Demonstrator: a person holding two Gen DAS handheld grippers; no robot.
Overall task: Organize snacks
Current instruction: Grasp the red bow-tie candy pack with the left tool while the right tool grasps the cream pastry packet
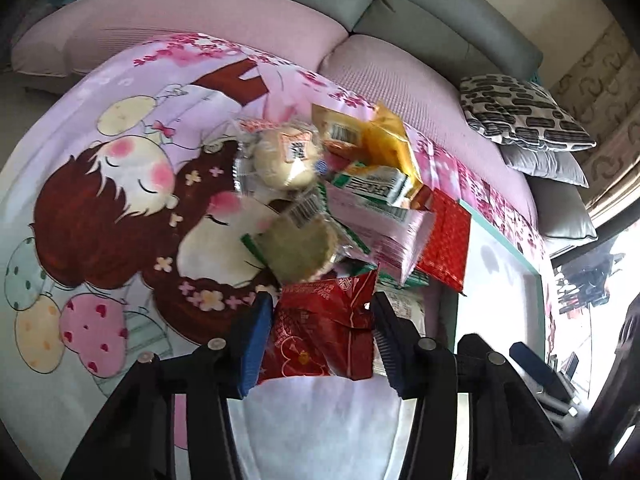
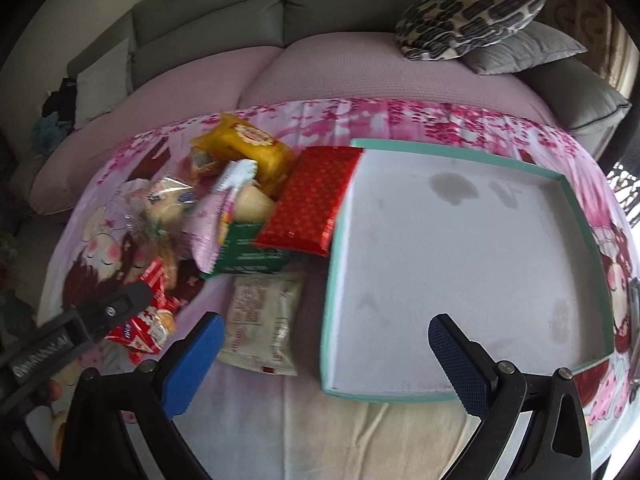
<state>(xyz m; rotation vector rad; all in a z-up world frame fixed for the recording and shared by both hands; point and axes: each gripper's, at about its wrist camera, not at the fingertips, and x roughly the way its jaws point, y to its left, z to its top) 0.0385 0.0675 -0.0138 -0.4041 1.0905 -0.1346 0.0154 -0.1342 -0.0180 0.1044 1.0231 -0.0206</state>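
Left gripper tilted down, clamping red packet; right gripper spread, empty.

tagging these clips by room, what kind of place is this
Most likely a home living room: a grey sofa with a patterned cushion sits behind a cartoon-print cloth where snack packets lie beside a shallow teal-rimmed box.

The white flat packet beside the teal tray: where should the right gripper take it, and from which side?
Judging by its pose, grip the white packet across its long side edges from above: it lies flat, clear of the tray, and the open right gripper hangs nearby.
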